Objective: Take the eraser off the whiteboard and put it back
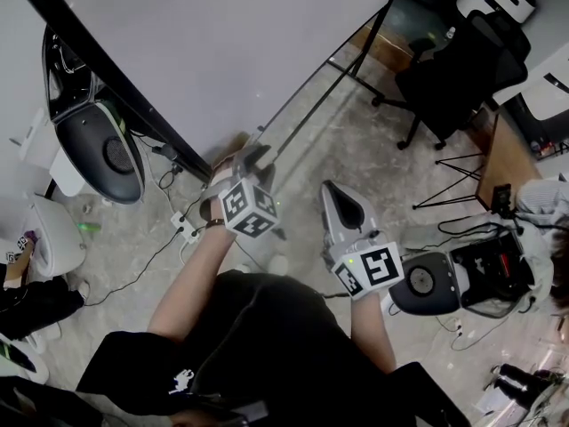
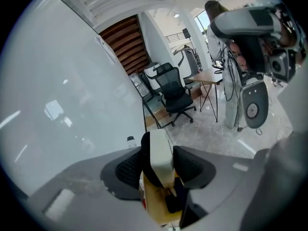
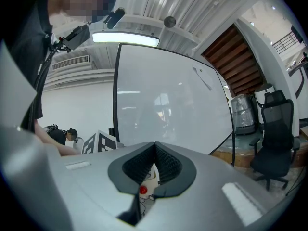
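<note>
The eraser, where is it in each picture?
Head view: can't pick it out; hidden at the tip of the left hand-held gripper.
Left gripper view: eraser low in the middle, between the jaws.
Right gripper view: not in it.
Shared landmark: the whiteboard.

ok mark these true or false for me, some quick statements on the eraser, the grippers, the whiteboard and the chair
1. The eraser stands between the jaws of the left gripper. True.
2. The right gripper has its jaws wide apart. False: its jaws are together with nothing between them.
3. The whiteboard is covered in writing. False: its surface looks blank, with only reflections on it.
4. A black office chair stands on the floor beyond the whiteboard. True.
</note>
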`<move>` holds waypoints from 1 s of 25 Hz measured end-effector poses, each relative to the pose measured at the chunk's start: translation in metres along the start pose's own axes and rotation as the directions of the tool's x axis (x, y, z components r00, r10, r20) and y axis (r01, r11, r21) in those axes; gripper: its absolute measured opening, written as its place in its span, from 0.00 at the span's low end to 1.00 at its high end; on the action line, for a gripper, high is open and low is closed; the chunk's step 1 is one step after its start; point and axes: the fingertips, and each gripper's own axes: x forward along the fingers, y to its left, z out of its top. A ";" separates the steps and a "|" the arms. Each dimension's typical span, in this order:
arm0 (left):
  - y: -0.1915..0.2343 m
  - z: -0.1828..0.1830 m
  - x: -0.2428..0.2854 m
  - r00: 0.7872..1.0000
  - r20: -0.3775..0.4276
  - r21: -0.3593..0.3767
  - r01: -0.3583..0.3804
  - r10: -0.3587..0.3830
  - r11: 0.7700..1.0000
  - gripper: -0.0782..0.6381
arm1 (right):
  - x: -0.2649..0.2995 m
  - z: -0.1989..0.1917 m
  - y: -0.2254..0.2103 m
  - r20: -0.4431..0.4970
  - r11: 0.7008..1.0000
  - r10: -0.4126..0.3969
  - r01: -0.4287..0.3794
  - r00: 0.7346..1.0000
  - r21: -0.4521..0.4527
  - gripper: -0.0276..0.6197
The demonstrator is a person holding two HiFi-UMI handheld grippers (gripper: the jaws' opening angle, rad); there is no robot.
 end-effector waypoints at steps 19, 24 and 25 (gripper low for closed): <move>0.022 0.015 -0.077 0.965 0.253 -0.060 -0.059 0.072 0.996 0.39 | 0.003 0.002 0.059 0.012 0.999 -0.004 0.004 1.000 -0.044 0.06; 0.022 0.008 -0.101 0.947 0.313 -0.081 -0.050 0.073 0.995 0.39 | 0.002 0.001 0.084 0.026 0.998 -0.008 0.009 1.000 -0.054 0.06; 0.022 0.007 -0.106 0.943 0.323 -0.080 -0.051 0.074 0.996 0.39 | 0.000 0.000 0.088 0.029 0.998 -0.010 0.011 1.000 -0.054 0.06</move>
